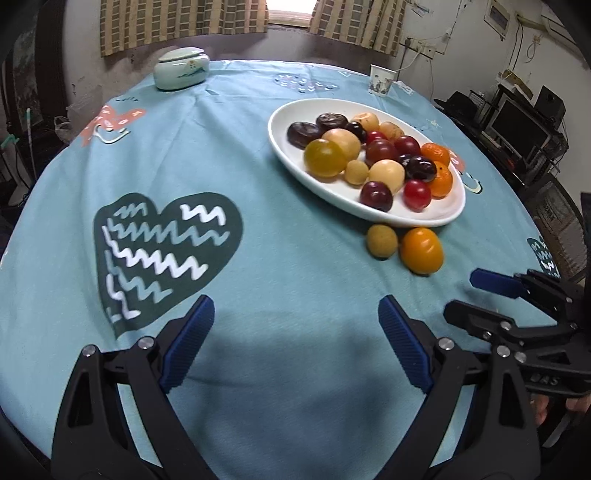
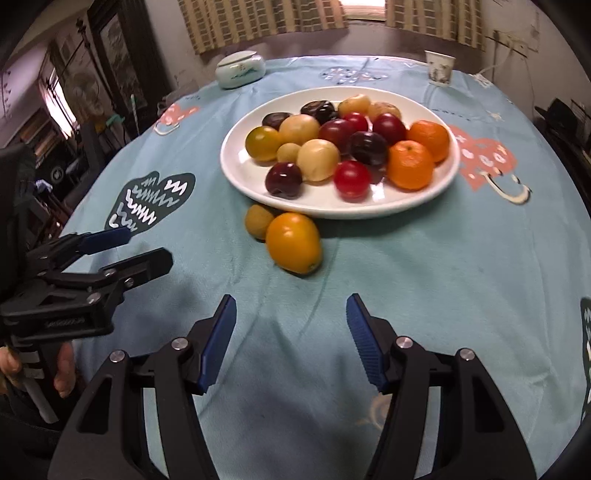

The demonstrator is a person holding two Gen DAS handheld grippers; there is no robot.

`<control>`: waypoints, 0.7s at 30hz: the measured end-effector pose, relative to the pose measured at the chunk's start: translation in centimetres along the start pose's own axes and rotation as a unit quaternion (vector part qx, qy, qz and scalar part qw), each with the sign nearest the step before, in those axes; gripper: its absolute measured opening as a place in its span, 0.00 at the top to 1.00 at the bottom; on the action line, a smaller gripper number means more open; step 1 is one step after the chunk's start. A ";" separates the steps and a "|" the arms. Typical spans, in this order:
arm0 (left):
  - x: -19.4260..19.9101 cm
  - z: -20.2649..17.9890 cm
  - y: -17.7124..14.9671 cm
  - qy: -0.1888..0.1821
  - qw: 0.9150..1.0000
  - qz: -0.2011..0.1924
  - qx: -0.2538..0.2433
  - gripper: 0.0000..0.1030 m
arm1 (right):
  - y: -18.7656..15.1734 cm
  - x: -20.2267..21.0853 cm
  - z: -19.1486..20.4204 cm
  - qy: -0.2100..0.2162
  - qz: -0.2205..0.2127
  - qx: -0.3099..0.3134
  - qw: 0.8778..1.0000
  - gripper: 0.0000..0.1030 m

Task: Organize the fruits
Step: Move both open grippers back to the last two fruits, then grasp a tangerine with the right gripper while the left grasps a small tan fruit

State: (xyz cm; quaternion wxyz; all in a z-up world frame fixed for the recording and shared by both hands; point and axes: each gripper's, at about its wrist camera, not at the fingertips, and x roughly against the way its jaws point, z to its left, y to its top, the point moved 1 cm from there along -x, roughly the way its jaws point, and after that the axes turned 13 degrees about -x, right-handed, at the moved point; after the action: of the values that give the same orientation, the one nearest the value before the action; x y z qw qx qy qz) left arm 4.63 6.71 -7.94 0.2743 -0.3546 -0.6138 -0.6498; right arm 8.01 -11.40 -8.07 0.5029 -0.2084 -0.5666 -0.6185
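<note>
- Orange fruit [image 2: 293, 242] and small tan fruit [image 2: 258, 220] lie touching on the cloth, centre frame, just below the white plate [image 2: 417, 205] heaped with fruit.
- My right gripper [image 2: 291, 332] is spread wide, empty, lower centre.
- My left gripper [image 1: 297, 332]: likewise agape, empty.
- Lidded jar [image 2: 241, 69] upper left, paper cup [image 2: 439, 68] upper right.

Home dining room; clothed round table [image 1: 258, 258]; checked curtains [image 1: 177, 22]; computer monitor [image 1: 517, 125].

Two fruits [image 2: 293, 242] apparently touching plate [image 2: 236, 173] front.
</note>
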 end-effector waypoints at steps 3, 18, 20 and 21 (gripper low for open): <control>0.4 0.7 -0.5 -0.002 1.000 -0.001 0.007 0.11 | 1.3 -1.2 1.0 -0.021 -0.010 0.018 1.000 0.39; -0.2 -1.1 1.0 -0.028 1.000 -0.001 -0.008 0.11 | 1.6 -0.6 -0.1 -0.011 -0.023 0.012 1.000 0.63; -0.9 -2.2 1.8 -0.039 0.999 0.000 -0.020 0.11 | 0.8 0.4 -1.0 -0.013 -0.027 0.002 1.000 0.63; -1.4 -2.7 2.1 -0.044 0.999 0.002 -0.025 0.11 | 0.2 0.9 -1.8 -0.014 -0.028 -0.007 0.999 0.63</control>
State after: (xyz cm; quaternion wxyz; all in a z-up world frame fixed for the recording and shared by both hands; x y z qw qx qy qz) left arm 6.78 3.72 -7.72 0.2393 -0.3906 -0.6085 -0.6480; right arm 8.41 -13.40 -7.73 0.4760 -0.2047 -0.5749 -0.6333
